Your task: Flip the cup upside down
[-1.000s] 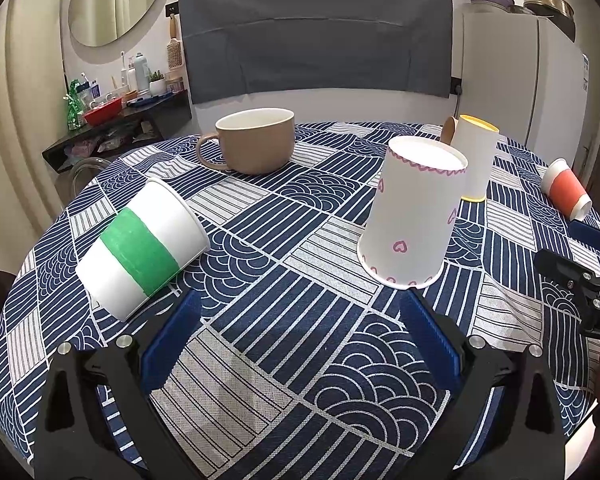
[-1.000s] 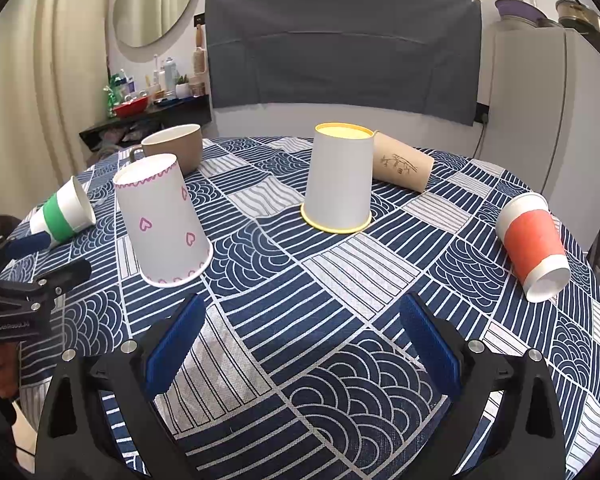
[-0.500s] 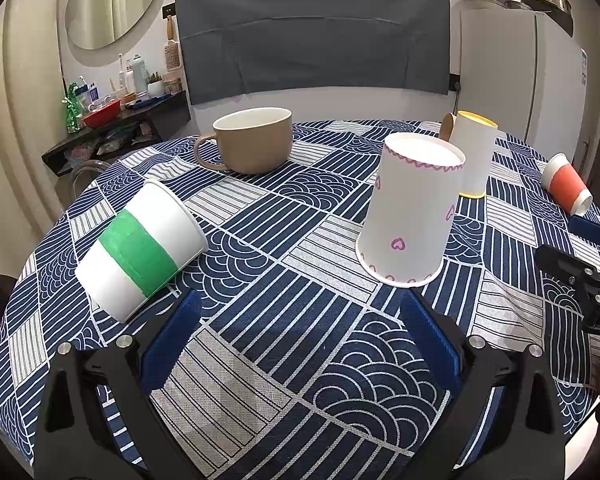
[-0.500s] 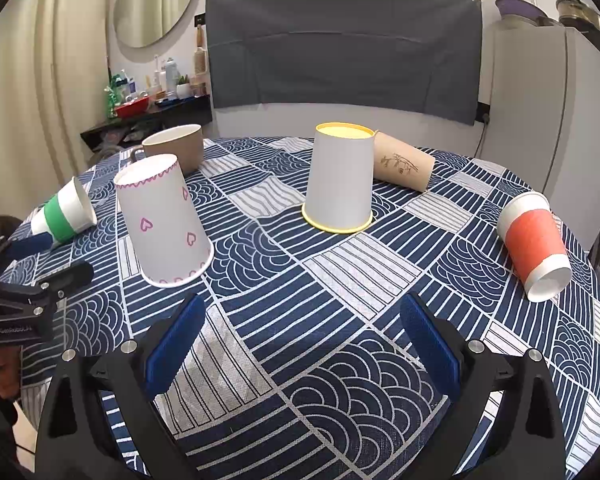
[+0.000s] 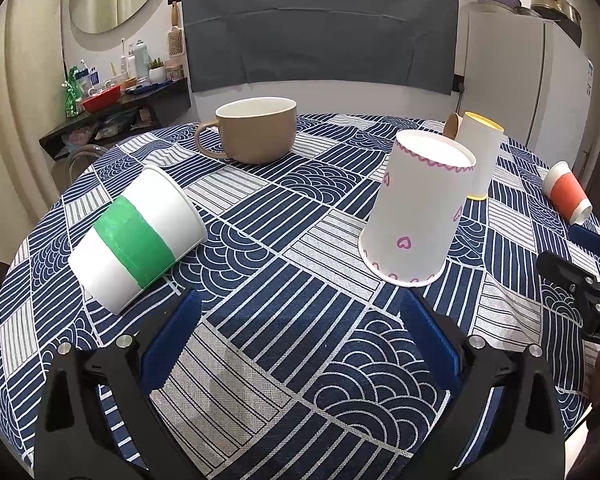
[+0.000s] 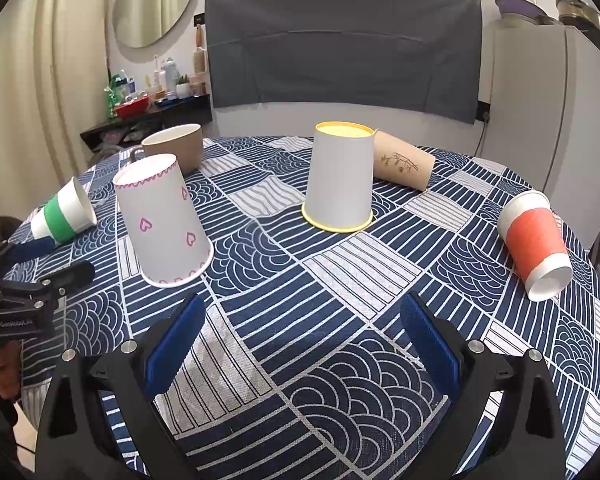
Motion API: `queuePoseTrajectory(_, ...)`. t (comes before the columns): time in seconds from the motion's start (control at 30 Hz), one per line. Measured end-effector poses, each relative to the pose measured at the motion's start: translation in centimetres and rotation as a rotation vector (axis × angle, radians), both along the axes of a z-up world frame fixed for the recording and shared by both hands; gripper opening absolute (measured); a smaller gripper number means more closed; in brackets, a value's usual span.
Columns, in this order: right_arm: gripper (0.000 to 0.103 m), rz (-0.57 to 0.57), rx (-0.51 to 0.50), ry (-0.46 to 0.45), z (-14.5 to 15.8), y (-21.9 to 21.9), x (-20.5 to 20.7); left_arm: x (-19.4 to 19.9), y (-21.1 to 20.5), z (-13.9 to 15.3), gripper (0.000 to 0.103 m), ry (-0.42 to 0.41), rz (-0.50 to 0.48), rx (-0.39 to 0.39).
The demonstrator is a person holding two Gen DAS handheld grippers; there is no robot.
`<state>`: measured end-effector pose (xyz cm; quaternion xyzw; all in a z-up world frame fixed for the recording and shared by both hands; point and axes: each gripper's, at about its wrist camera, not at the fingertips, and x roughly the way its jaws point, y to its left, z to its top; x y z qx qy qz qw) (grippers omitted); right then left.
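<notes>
A white cup with pink hearts (image 5: 416, 208) (image 6: 164, 220) stands upside down. A white cup with a yellow rim (image 5: 480, 152) (image 6: 340, 180) stands upside down too. A green-banded cup (image 5: 136, 236) (image 6: 62, 216), an orange-banded cup (image 5: 566, 196) (image 6: 536, 240) and a brown cup (image 6: 402, 164) lie on their sides. A tan mug (image 5: 256, 132) (image 6: 176, 148) stands upright. My left gripper (image 5: 300, 336) is open and empty, near the green-banded and heart cups. My right gripper (image 6: 300, 336) is open and empty, over the cloth in front of the cups.
The round table carries a blue-and-white patterned cloth (image 5: 284, 344) (image 6: 300, 320). A dark shelf with bottles (image 5: 112, 100) stands at the left wall, a white fridge (image 6: 548, 112) at the right. The table edge is close behind both grippers.
The left gripper has drifted slightly, so the cups sit a little higher and left in its view. The right view is nearly unchanged. No cup has moved.
</notes>
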<state>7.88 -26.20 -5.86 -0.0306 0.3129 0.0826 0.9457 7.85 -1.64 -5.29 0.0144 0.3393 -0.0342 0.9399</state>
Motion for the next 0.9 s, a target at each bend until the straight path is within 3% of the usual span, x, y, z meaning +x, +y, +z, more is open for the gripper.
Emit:
queuePoseTrajectory(0.13, 0.094, 0.0, 0.0, 0.002, -0.02, 0.04, 0.03, 0.23, 0.16, -0.14, 0.097, 0.018, -0.015, -0.016)
queuePoseTrajectory(0.5, 0.094, 0.0, 0.0, 0.005, -0.07, 0.02, 0.11, -0.1, -0.66, -0.06, 0.097, -0.006, -0.016, 0.032)
queuePoseTrajectory(0.9, 0.094, 0.002, 0.001, 0.003, 0.01, 0.07, 0.02, 0.21, 0.13, -0.11, 0.097, 0.01, 0.025, 0.01)
